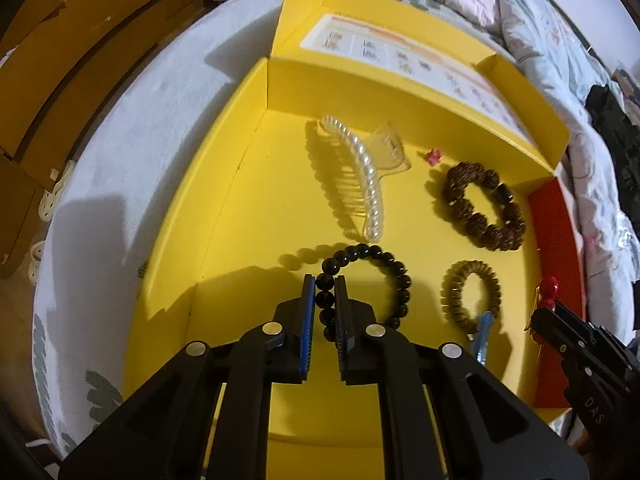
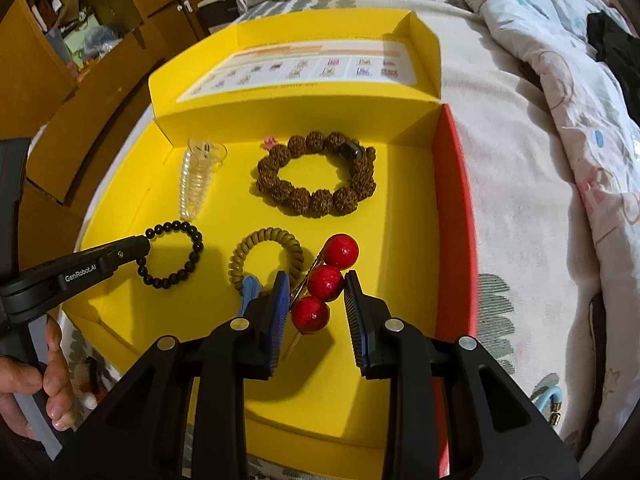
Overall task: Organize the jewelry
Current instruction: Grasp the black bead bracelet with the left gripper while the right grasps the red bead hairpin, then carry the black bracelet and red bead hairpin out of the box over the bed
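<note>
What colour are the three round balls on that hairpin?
The three balls are glossy red, on a gold pin; clearest in the right wrist view.

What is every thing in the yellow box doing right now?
Yellow box: lid open.
Left gripper: shut on the black bead bracelet.
Right gripper: shut on the red ball hairpin.
Pearl hair claw: lying closed.
Brown seed bracelet: lying flat, untouched.
Coil hair tie: lying flat.
Blue clip: lying by the hair tie.
</note>
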`<control>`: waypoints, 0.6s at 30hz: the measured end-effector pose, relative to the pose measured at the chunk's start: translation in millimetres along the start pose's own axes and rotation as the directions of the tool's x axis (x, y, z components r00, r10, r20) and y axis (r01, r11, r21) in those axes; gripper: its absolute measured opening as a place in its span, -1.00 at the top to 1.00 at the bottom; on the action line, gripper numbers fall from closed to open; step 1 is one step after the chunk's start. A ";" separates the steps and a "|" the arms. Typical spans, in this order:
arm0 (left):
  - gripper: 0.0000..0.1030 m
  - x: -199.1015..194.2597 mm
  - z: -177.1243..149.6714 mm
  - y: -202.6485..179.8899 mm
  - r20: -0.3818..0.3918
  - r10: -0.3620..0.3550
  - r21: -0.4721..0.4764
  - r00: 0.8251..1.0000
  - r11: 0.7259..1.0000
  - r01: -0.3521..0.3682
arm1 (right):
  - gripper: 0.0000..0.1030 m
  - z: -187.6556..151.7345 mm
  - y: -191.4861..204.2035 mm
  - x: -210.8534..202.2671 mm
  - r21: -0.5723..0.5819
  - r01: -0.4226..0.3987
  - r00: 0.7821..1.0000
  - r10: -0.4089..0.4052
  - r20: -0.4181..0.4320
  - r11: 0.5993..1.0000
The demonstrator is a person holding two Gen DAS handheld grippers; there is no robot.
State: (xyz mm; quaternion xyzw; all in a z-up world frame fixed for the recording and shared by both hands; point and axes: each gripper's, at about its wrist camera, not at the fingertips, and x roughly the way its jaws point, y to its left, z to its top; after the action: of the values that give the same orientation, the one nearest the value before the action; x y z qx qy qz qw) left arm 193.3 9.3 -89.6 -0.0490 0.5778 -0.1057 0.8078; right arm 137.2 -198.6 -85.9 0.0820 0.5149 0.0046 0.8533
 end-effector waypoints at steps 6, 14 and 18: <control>0.82 -21.9 -4.6 -0.5 0.041 -0.038 -0.007 0.998 0.999 0.039 | 0.44 -0.1 -6.0 -16.3 0.019 -0.016 1.000 0.016 0.024 1.000; 0.82 -57.2 -5.5 0.6 0.110 -0.076 -0.007 0.991 0.997 0.077 | 0.44 -1.4 -18.3 -48.9 0.042 -0.031 0.997 0.028 0.072 0.999; 0.82 -80.6 -11.9 3.7 0.145 -0.088 -0.002 0.985 0.996 0.090 | 0.44 -5.1 -30.0 -67.7 0.059 -0.029 0.995 0.023 0.093 0.998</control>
State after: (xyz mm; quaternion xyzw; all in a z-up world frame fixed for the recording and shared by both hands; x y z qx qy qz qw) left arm 157.5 31.8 -19.9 -0.0857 0.5152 -0.1354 0.8419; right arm 98.6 -233.7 -33.1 0.1143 0.4736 -0.0036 0.8733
